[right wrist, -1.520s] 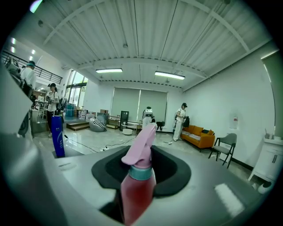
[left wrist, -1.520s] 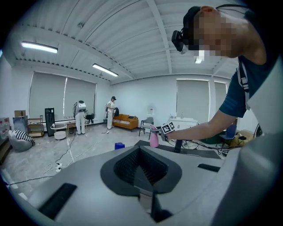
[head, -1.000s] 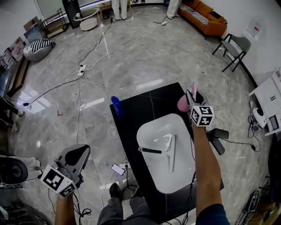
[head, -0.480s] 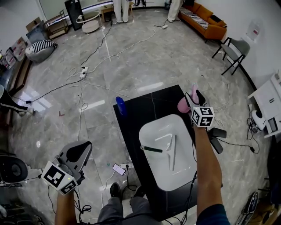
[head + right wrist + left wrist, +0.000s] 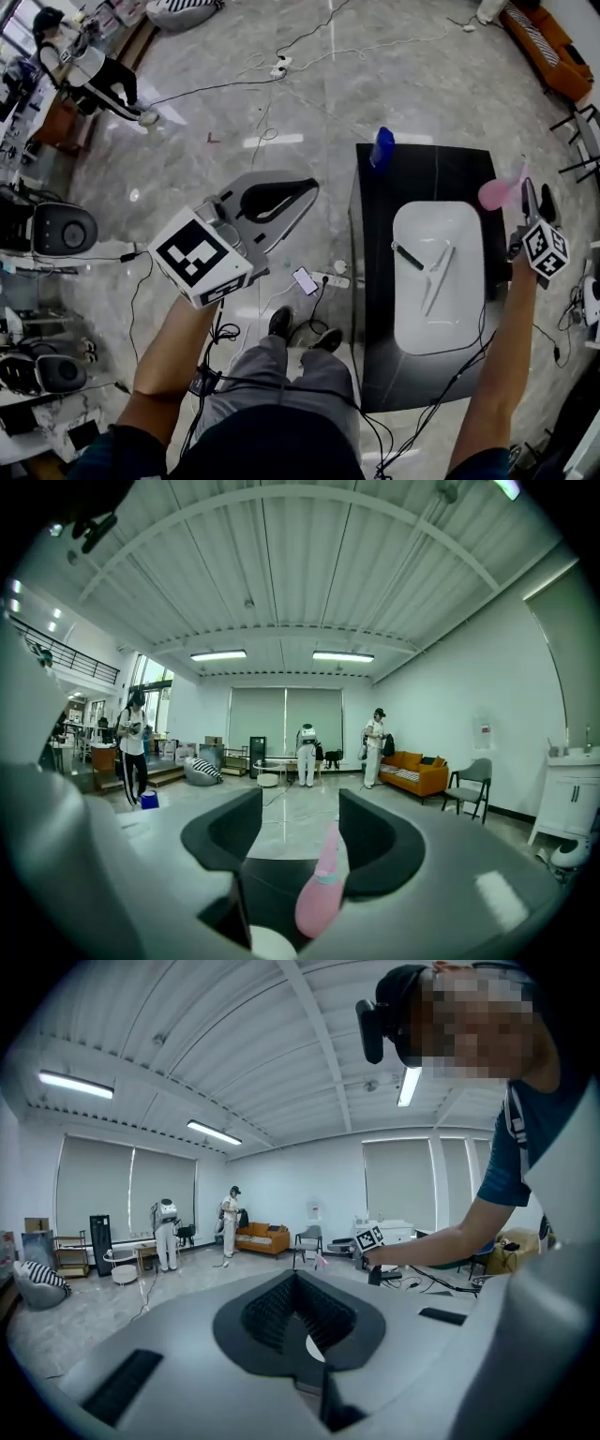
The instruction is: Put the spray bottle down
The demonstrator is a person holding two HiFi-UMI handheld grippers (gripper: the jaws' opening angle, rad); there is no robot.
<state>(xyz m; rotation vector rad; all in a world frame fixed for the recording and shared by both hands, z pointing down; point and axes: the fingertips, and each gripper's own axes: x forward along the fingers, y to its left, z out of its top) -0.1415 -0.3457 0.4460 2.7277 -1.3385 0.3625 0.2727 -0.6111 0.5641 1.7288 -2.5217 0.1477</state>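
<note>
The pink spray bottle (image 5: pixel 494 192) stands at the far right corner of the black table (image 5: pixel 375 281). In the right gripper view the spray bottle (image 5: pixel 319 892) sits low between the jaws, close to the right one, and neither pad presses on it. My right gripper (image 5: pixel 534 199) hovers just beside it, and this gripper (image 5: pixel 300 808) is wide open. My left gripper (image 5: pixel 305 187) is raised high over the floor, left of the table. Its tips meet and hold nothing; the left gripper (image 5: pixel 295 1274) looks shut in its own view too.
A white basin (image 5: pixel 450 309) on the table holds a black-handled tool (image 5: pixel 408 256) and white pieces. A blue object (image 5: pixel 382 147) stands at the table's far left corner. Cables and a phone (image 5: pixel 305 279) lie on the floor. A person (image 5: pixel 84 70) stands far left.
The head view has swung and tilted down. My left gripper has risen toward the camera and looms large. My right gripper has lifted and sits a little back from the pink bottle.
</note>
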